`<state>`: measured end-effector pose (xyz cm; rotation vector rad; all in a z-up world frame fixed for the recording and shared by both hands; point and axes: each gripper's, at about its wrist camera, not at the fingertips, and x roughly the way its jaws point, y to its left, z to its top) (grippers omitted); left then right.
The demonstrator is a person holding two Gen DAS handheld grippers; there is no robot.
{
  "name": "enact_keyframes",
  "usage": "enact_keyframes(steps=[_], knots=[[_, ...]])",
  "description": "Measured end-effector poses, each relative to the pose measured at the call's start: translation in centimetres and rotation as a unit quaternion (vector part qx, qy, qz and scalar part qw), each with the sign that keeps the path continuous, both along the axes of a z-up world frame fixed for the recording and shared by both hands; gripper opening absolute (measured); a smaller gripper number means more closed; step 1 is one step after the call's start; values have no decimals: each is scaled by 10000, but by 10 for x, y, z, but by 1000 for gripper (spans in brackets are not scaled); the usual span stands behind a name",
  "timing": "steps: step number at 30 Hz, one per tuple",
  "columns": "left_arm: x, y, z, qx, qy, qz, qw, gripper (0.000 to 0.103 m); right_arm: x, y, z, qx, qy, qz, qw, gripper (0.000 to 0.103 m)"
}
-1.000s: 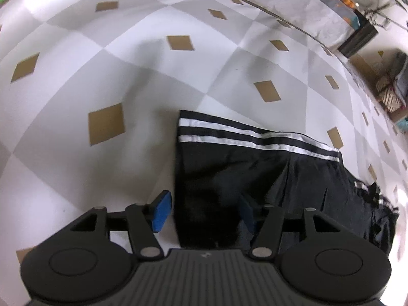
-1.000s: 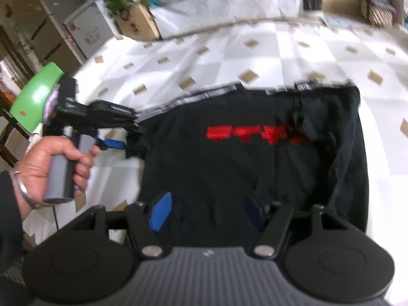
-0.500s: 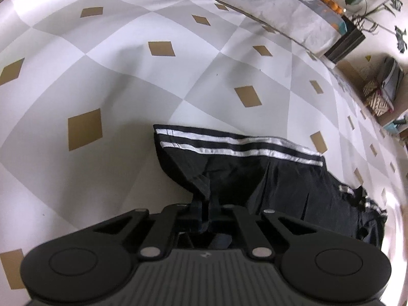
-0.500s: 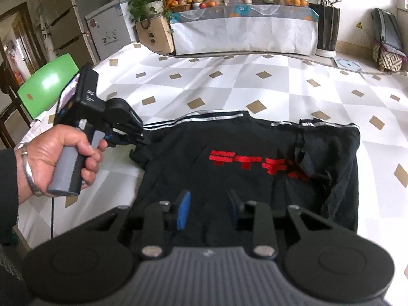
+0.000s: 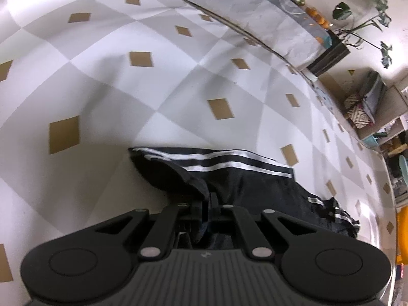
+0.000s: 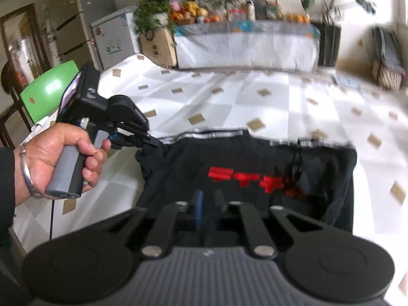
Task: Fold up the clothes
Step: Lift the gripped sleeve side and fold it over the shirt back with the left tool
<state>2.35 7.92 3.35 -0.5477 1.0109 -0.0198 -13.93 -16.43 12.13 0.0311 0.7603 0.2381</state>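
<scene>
A black shirt [image 6: 255, 158] with a red print and white stripes along its far edge lies on the white-and-grey checked tablecloth [image 6: 229, 97]. In the right wrist view a hand [image 6: 61, 153] holds my left gripper [image 6: 151, 141], shut on the shirt's left corner, which is pulled up into a peak. The left wrist view shows the striped edge [image 5: 229, 160] and black cloth bunched between the closed fingers of my left gripper [image 5: 207, 201]. My right gripper [image 6: 207, 202] is shut on the shirt's near edge, which its body hides.
A green chair [image 6: 48, 91] stands off the table's left corner. Beyond the far edge are a long covered counter [image 6: 244, 46] with fruit and plants, a cardboard box [image 6: 158, 48] and a white cabinet [image 6: 112, 38]. The shirt's right side [image 6: 331, 168] is crumpled.
Both grippers went from open to shut. The left one closed on the shirt's left corner and drew it up; the right one closed on the near edge.
</scene>
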Motion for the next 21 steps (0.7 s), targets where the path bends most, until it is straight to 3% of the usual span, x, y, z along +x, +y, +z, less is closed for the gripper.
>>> enact_keyframes(steps=[7,21], knots=[[0,-26,11,10,-158,-363,9992,1,-11,11,9,-245,-494,181,9983,0],[-5,-84,23,-243,-271,-1044,9939,1,-7,0,11,-366,-437,-299,9979,0]])
